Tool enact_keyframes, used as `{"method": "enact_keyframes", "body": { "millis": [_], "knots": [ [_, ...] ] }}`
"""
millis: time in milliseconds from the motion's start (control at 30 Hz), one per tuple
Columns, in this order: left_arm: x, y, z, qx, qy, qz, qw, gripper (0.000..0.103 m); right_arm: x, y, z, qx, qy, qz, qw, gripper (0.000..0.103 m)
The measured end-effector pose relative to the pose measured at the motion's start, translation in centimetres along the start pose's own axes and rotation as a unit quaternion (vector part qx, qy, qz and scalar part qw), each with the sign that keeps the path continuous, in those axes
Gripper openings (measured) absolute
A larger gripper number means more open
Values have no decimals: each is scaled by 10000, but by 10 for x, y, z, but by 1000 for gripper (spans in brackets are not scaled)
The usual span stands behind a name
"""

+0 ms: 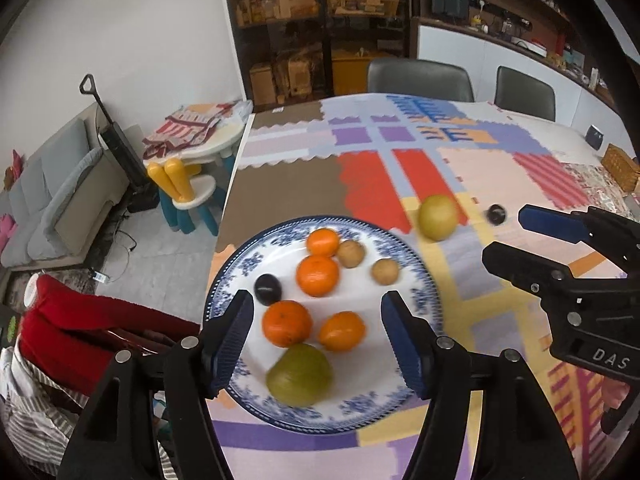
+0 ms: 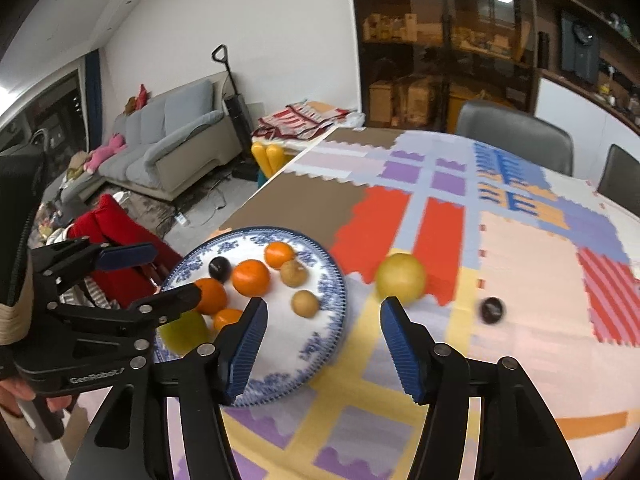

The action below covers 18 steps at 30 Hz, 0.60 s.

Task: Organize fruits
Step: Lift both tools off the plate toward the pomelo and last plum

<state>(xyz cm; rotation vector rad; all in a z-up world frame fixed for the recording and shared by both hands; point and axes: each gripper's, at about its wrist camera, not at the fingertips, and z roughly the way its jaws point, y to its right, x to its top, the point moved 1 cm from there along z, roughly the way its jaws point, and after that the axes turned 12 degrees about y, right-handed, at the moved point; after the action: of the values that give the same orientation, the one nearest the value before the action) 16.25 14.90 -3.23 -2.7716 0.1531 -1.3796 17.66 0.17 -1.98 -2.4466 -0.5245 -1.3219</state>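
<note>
A round white china plate with a blue floral rim [image 1: 424, 280] is seen near the tabletop's edge. Four orange mandarins [image 1: 318, 275], two small tan-brown round fruits [image 1: 351, 253], one dark plum [image 1: 268, 289] and a green pear [image 1: 300, 375] are held on it. A yellow-green round fruit [image 1: 438, 217] and a second dark plum [image 1: 496, 213] are left on the cloth beside the plate. The left gripper [image 1: 318, 332] is held spread above the plate, nothing between its blue pads. The right gripper [image 2: 322, 338] is likewise spread and empty. The tabletop is covered by a patchwork-coloured cloth [image 2: 520, 264]. A grey sofa [image 2: 172, 136], dark shelving [image 1: 320, 20] and grey chairs [image 1: 420, 80] are visible beyond.
</note>
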Motion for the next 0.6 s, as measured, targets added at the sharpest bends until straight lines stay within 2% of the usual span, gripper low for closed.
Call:
{"method": "enact_keyframes", "body": {
  "millis": [300,600],
  "knots": [
    [14,37,-30,-176,287,53,9994,72,0,29,-45,-294,258,57,9992,60],
    [32,72,-43,-357,557,408,9970,76,4,59,-69,-602,340,69,9976,60]
  ]
}}
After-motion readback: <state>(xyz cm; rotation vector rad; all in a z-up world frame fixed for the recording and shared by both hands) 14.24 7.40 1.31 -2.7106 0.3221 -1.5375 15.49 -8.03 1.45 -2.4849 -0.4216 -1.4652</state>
